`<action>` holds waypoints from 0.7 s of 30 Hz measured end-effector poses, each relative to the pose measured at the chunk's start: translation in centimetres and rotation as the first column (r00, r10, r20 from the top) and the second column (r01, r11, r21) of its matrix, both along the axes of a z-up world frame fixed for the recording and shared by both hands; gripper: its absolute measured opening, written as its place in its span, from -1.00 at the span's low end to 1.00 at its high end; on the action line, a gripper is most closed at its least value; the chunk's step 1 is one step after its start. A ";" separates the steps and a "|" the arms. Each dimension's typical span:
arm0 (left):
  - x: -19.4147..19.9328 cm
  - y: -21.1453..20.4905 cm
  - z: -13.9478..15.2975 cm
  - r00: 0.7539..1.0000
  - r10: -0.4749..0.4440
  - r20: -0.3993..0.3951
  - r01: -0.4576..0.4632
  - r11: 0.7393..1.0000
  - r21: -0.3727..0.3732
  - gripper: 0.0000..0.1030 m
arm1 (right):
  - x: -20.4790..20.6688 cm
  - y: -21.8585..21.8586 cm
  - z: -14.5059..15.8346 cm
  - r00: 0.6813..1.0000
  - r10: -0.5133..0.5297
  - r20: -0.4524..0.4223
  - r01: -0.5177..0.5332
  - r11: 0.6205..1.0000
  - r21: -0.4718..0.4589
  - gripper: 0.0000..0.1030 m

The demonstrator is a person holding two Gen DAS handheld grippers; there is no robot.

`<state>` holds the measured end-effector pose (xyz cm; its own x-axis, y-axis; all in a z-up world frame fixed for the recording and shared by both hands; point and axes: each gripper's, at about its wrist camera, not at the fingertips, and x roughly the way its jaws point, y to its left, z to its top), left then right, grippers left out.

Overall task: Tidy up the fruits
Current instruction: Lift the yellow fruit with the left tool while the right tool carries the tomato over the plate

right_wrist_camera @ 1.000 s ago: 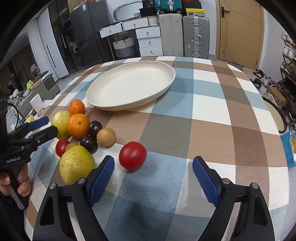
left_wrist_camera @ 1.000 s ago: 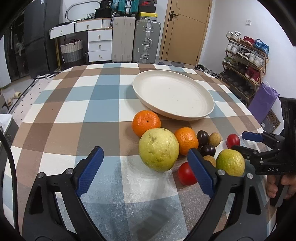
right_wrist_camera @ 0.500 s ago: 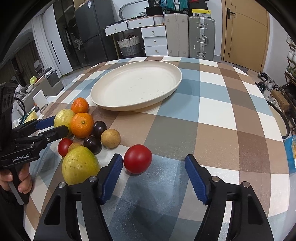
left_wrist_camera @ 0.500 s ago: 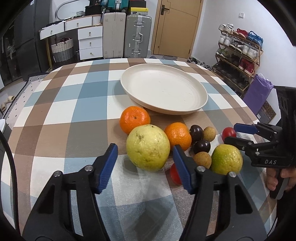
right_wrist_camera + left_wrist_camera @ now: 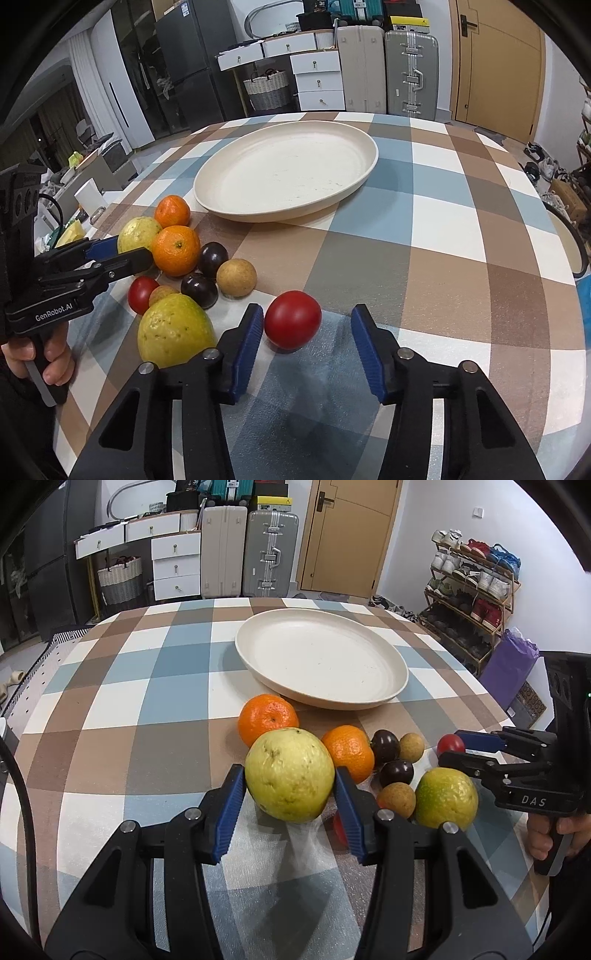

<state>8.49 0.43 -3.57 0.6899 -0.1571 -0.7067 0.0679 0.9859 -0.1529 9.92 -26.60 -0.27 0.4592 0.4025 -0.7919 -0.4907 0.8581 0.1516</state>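
Note:
On the checked tablecloth a large yellow guava (image 5: 290,773) sits between the blue pads of my left gripper (image 5: 289,775). The jaws are closing and both pads touch its sides. In the right wrist view a red tomato (image 5: 293,319) lies between the pads of my right gripper (image 5: 307,312). Those jaws are closing too: the left pad is at the tomato's edge, the right pad stands clear of it. An empty cream plate (image 5: 402,679) rests behind the fruit. Each gripper shows in the other's view: the right gripper (image 5: 476,749) and the left gripper (image 5: 110,254).
Two oranges (image 5: 267,718) (image 5: 349,751), two dark plums (image 5: 386,740), brown round fruits (image 5: 397,799), a green-yellow guava (image 5: 447,803) and a small red tomato (image 5: 142,293) are clustered by the plate. The table edge (image 5: 576,280) runs on the right. Suitcases and drawers stand behind.
Both grippers have narrowed from wide open. The left pads have come in onto the yellow guava's sides, and the right pads have drawn closer around the red tomato. Neither hand has shifted.

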 end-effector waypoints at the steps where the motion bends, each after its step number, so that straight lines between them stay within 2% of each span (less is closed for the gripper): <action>1: -0.2 0.0 0.1 1.000 0.001 0.006 -0.001 1.000 -0.002 -0.11 | -0.1 0.1 0.0 1.000 0.003 0.002 -0.003 1.000 -0.002 -0.03; 10: -1.1 0.2 0.7 0.999 0.010 0.046 -0.010 1.000 -0.002 -0.11 | -0.6 0.6 -0.1 1.000 0.028 0.007 -0.028 1.000 -0.002 -0.18; 18: -1.7 0.4 1.4 0.996 0.014 0.087 -0.013 1.000 -0.004 -0.10 | -0.6 0.6 -0.1 1.000 0.022 0.007 -0.022 1.000 0.002 -0.21; 21: -1.9 0.4 1.7 0.995 0.017 0.100 -0.016 1.000 -0.005 -0.10 | -0.5 0.7 -0.1 1.000 0.018 0.011 -0.018 1.000 -0.006 -0.32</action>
<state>6.59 0.81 -1.87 0.7594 -0.1479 -0.6336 0.0668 0.9864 -0.1503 9.40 -25.94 -0.36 0.4608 0.4059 -0.7892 -0.5074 0.8501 0.1409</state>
